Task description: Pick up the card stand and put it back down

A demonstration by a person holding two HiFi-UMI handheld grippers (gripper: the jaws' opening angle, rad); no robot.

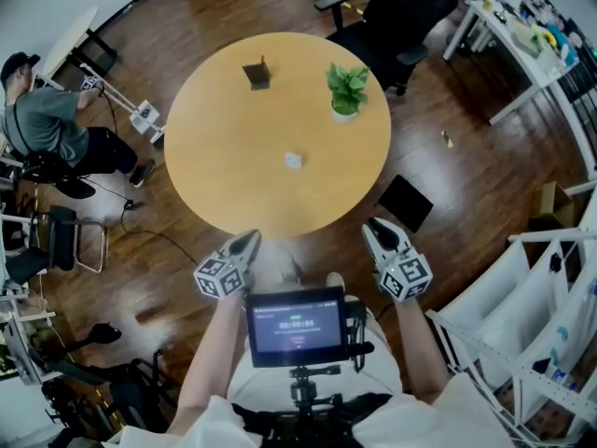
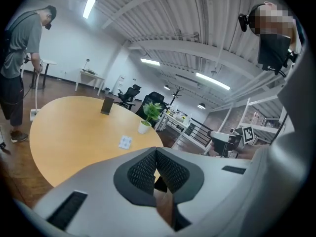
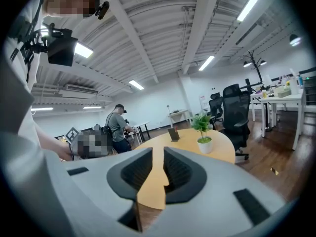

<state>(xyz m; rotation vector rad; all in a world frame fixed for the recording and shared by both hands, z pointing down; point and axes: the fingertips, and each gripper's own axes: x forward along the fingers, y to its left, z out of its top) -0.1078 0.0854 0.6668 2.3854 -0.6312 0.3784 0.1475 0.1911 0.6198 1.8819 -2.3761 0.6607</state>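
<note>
Nothing of the task looks done yet. The card stand [image 1: 256,73] stands untouched near the far edge of the round tabletop [image 1: 224,166], with a potted plant [image 1: 346,90] off to its right. Both grippers hang just off the near edge, well apart from it. The left gripper [image 1: 250,241] has its jaws together on nothing. The right gripper [image 1: 375,227] has its jaws a narrow gap apart, with only bare tabletop showing between them. By my reckoning the reach across, the lift and the setting down all remain.
</note>
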